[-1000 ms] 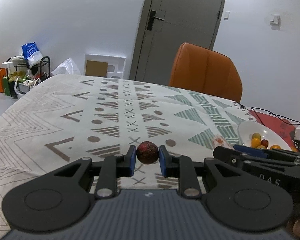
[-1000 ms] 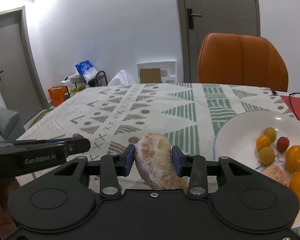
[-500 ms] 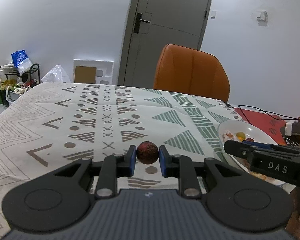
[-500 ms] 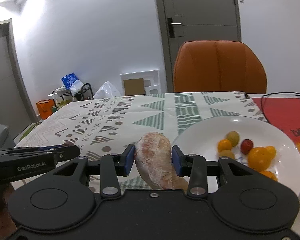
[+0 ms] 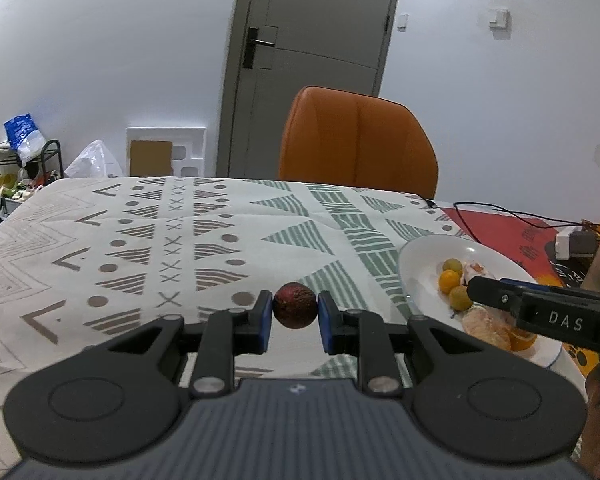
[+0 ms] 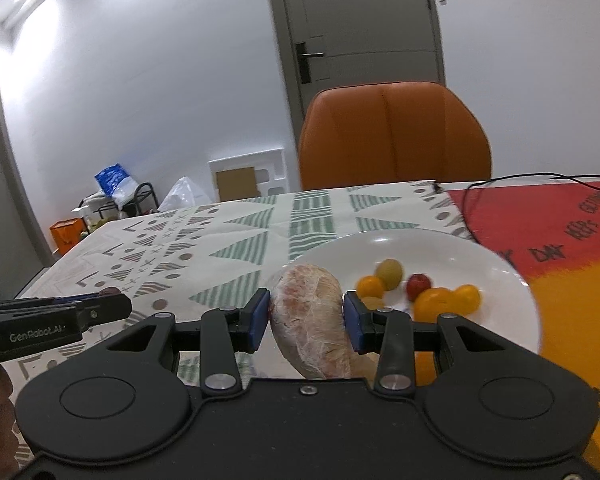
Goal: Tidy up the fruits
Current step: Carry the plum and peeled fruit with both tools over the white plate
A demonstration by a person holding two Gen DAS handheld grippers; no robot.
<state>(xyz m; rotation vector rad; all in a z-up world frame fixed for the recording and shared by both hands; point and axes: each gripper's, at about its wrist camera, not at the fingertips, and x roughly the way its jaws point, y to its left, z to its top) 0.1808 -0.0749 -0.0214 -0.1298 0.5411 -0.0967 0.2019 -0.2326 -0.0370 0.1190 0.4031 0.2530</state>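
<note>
While both claws hang above the bench [image 5: 100, 240], each has a piece of fruit pinched between its blue pads. The left claw [image 5: 295, 316] is clamped on a small dark red fruit [image 5: 295, 311], round and rough-skinned, held over the patterned cloth [image 5: 204, 232] just to the left of the white plate [image 5: 420, 252]. The right claw [image 6: 306, 316] is closed on a peeled citrus segment [image 6: 312, 320], pale orange with white pith, which hangs down below the pads and sits at the near left rim of the same white plate [image 6: 500, 272].

On the plate, seen from the right wrist, lie several small fruits: a greenish-yellow one [image 6: 389, 273] farthest back, a small orange one [image 6: 370, 286] beside it, a red one [image 6: 419, 286] to their right, and two larger orange-yellow ones [image 6: 446, 302] touching each other nearer the front. From the left wrist, another peeled segment [image 5: 486, 326] lies on the plate's near side, partly hidden by the right claw's black arm marked DAS.

Beyond the plate stands an orange chair [image 5: 358, 144] pushed up to the bench's far edge, with a grey door [image 5: 312, 64] behind it. To the right of the plate the cloth gives way to a red and orange mat [image 6: 560, 232], and a black cable [image 6: 520, 179] trails across it.
</note>
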